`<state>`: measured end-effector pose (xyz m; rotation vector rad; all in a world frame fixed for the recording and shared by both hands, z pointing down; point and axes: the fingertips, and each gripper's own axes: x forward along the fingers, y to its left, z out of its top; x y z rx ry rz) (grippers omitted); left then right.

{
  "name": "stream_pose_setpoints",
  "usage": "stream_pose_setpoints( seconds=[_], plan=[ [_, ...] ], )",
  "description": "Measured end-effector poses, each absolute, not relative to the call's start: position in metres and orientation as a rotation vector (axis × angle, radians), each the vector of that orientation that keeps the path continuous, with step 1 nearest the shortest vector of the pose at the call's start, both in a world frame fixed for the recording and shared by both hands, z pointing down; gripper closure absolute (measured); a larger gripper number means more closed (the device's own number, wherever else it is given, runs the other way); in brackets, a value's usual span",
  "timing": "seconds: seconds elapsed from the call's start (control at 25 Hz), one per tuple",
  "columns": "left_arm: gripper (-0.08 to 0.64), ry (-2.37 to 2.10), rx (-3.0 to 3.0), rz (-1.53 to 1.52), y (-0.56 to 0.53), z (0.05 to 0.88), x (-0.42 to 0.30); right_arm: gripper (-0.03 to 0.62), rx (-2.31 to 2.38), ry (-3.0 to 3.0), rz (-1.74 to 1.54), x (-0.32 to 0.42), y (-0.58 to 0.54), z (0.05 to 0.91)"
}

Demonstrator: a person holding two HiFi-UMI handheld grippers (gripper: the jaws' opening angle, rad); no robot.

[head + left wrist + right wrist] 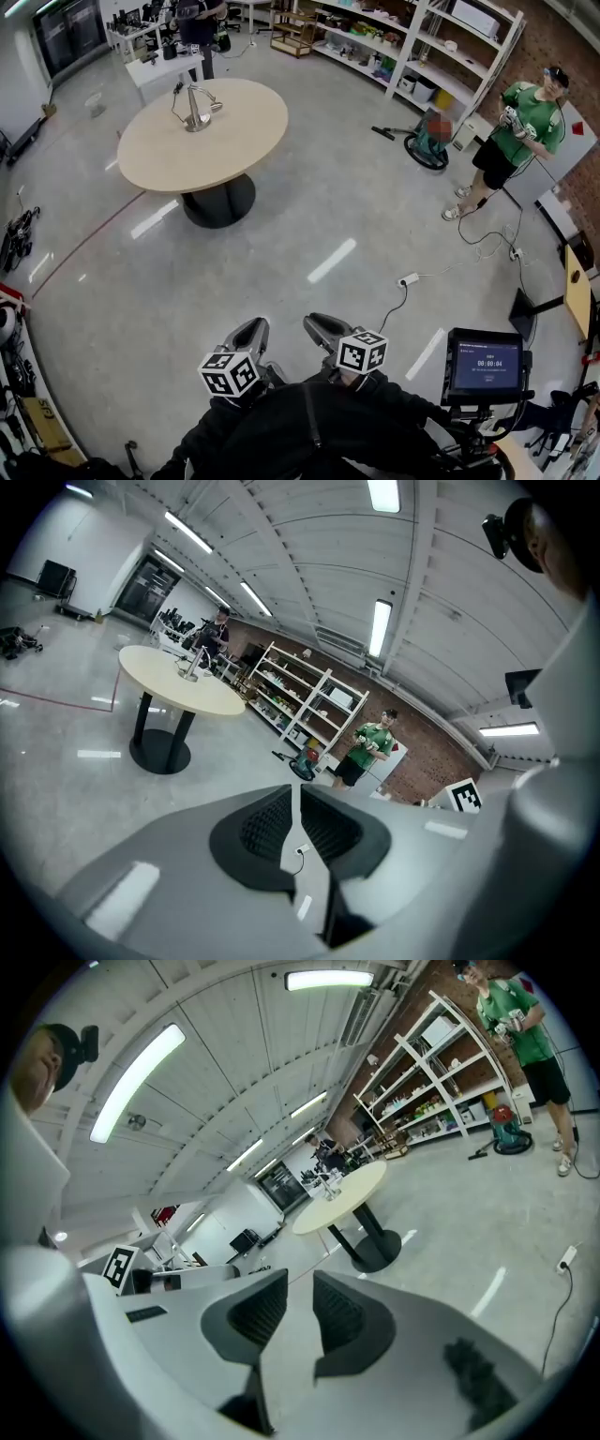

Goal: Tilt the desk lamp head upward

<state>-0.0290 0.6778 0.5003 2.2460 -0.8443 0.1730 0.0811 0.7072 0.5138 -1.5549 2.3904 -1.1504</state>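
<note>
A silver desk lamp [194, 109] stands on the far left part of a round beige table [225, 141], several steps ahead of me. The left gripper view shows the lamp [192, 662] small on that table [187, 691]; in the right gripper view the lamp [329, 1183] is tiny on the table [349, 1196]. My left gripper [251, 332] and right gripper [322, 328] are held close to my body, far from the table. The left gripper [295, 797] shows a narrow gap, the right gripper [300, 1283] a wider one. Nothing is between either pair of jaws.
A person in a green shirt [521, 131] stands at the right, near a vacuum [427, 142] and white shelves [441, 52]. Another person [199, 26] stands behind the table. A power strip with cable [408, 279] lies on the floor. A screen [487, 364] is beside me.
</note>
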Motion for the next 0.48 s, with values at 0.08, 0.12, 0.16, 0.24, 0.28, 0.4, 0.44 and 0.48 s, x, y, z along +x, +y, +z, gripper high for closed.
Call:
stream_pose_setpoints(
  seconds=[0.08, 0.12, 0.16, 0.24, 0.28, 0.4, 0.44, 0.48],
  plan=[
    [0.523, -0.816, 2.241, 0.180, 0.667, 0.504, -0.030, 0.502, -1.578, 2.383, -1.151, 0.078, 0.699, 0.515],
    [0.523, -0.802, 2.240, 0.182, 0.663, 0.505, -0.029, 0.502, -1.595, 2.370, -1.153, 0.080, 0.696, 0.515],
    [0.524, -0.788, 2.239, 0.186, 0.659, 0.506, -0.027, 0.502, -1.615, 2.354, -1.154, 0.083, 0.693, 0.515],
    [0.523, -0.761, 2.241, 0.197, 0.652, 0.509, -0.019, 0.502, -1.646, 2.332, -1.156, 0.090, 0.688, 0.517],
    [0.523, -0.747, 2.242, 0.204, 0.648, 0.510, -0.014, 0.502, -1.656, 2.322, -1.158, 0.094, 0.686, 0.517],
    [0.523, -0.717, 2.249, 0.226, 0.637, 0.514, 0.004, 0.502, -1.677, 2.291, -1.164, 0.111, 0.675, 0.520],
    [0.523, -0.717, 2.252, 0.232, 0.632, 0.515, 0.010, 0.502, -1.679, 2.284, -1.167, 0.118, 0.671, 0.522],
    [0.523, -0.721, 2.254, 0.234, 0.627, 0.516, 0.016, 0.502, -1.675, 2.282, -1.170, 0.124, 0.666, 0.524]
  ],
)
